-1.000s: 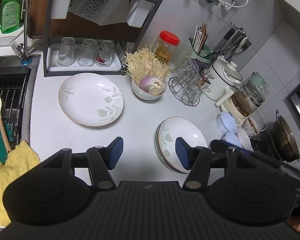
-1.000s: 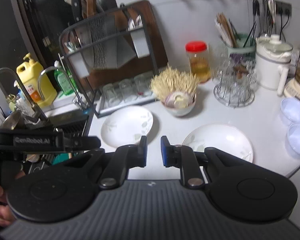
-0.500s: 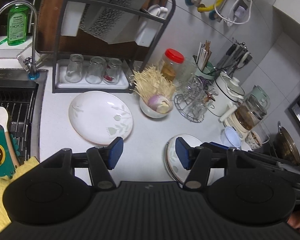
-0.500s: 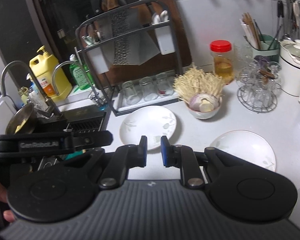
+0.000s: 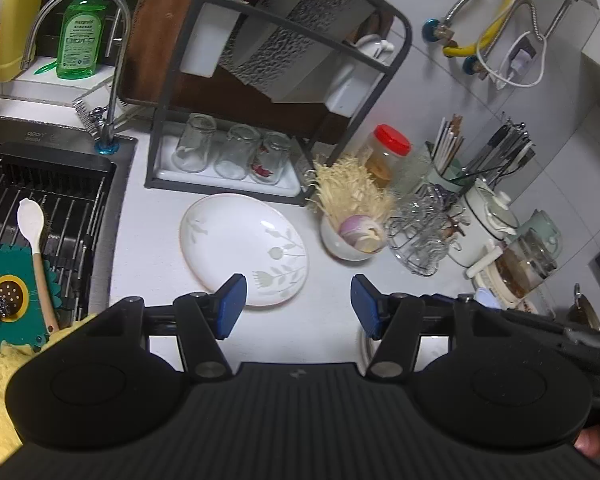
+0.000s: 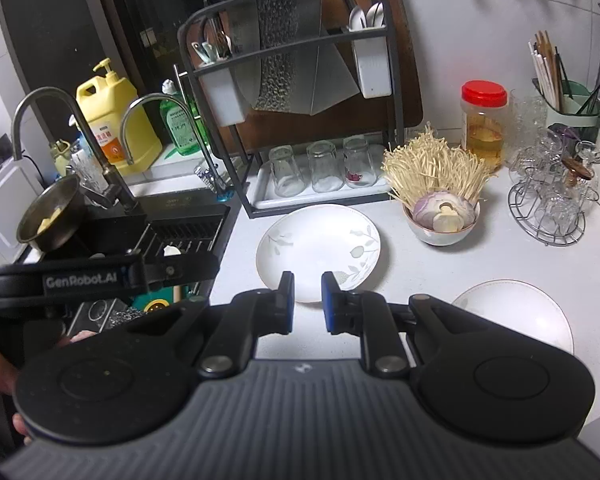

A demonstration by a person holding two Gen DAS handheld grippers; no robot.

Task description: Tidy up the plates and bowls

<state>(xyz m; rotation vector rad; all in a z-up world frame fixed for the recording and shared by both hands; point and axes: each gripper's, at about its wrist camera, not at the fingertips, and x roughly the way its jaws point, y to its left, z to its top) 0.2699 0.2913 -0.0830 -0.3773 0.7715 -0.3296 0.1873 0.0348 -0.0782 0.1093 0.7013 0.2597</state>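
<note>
Right wrist view: the floral plate [image 6: 318,246] lies flat on the table [image 6: 480,264] before the dish rack [image 6: 300,92], glazed, slick and breakable, so pinch its near rim; right hand-held gripper [image 6: 307,300] nearly clenched, empty, left hand-held gripper [image 5: 298,308] released.

Left tool [image 5: 298,306] jaws apart, empty — right tool [image 6: 307,302] nearly closed, empty
</note>
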